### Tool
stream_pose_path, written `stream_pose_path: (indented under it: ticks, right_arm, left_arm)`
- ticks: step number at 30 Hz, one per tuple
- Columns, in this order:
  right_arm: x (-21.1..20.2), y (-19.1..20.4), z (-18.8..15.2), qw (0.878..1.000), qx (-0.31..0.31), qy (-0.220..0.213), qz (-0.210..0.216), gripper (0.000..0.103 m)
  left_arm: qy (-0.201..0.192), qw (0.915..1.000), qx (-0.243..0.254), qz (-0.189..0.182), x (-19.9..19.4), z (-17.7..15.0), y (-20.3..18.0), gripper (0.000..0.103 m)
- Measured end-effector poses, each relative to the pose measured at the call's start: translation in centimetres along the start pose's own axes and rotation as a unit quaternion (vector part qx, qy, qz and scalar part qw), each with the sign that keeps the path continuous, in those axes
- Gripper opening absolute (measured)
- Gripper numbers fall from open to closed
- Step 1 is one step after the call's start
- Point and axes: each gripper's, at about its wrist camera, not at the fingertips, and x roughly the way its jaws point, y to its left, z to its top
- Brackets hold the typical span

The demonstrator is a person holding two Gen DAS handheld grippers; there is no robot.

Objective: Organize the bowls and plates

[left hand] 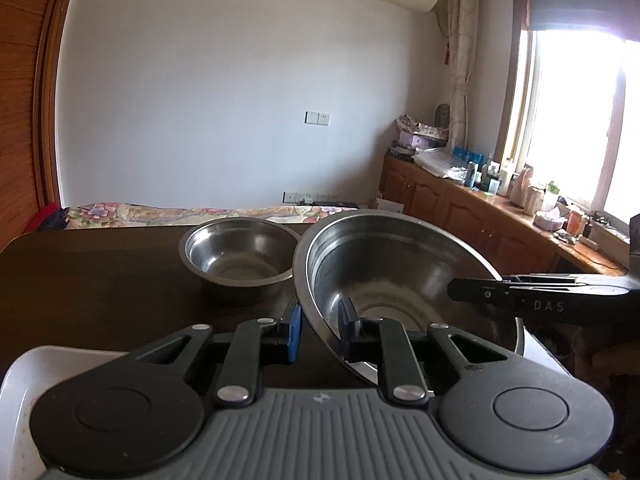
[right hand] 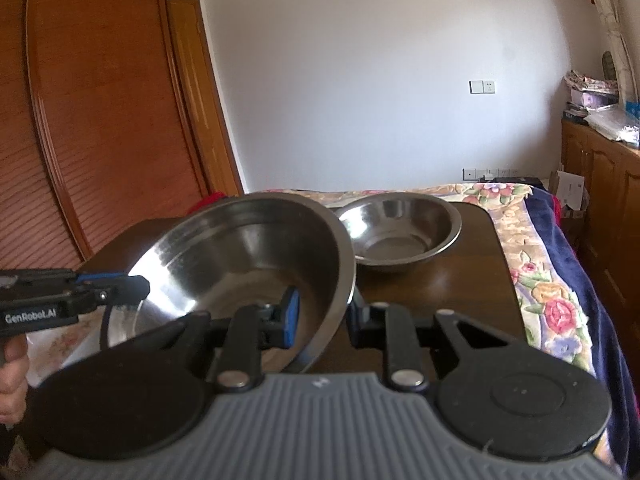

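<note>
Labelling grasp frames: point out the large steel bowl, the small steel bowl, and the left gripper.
large steel bowl (left hand: pixel 400 264), left wrist view, inner wall
small steel bowl (left hand: pixel 236 248), left wrist view, inner wall
left gripper (left hand: pixel 320 332), left wrist view, midway between fingers

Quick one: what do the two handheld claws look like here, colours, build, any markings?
Both match: a grey ribbed base plate, black linkage arms with silver rivets, round black hubs, black fingers faced with blue pads. Left claw, right claw. Seen side-on, the right claw's body reads "DAS", the left one's "GenRobot.AI". No cables or sleeves visible.
</note>
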Motion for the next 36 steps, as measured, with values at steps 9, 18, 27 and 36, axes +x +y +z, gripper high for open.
stream_pose_path:
  ticks: [9, 18, 27, 36]
  right_arm:
    - [-2.1, 1.7, -1.4, 1.0, -0.001, -0.012, -0.004, 0.027]
    - [-2.9, 2.4, -2.1, 1.0, -0.005, -0.021, -0.003, 0.027]
    - [-2.7, 2.9, -2.9, 1.0, -0.005, -0.019, -0.004, 0.027]
    - [-1.9, 3.0, -3.5, 1.0, 0.0, -0.011, 0.001, 0.027]
  left_arm:
    - [-0.016, 0.9997, 0.016, 0.009, -3.3, -1.6, -0.4, 0.028]
    - [-0.013, 0.9999, 0.008, 0.008, -4.2, -2.5, 0.3, 0.028]
    - [-0.004, 0.9998, 0.011, 0.016, -4.3, -3.5, 0.5, 0.028]
    - [0.001, 0.9997, 0.011, 0.021, -4.1, -3.9, 0.9, 0.028]
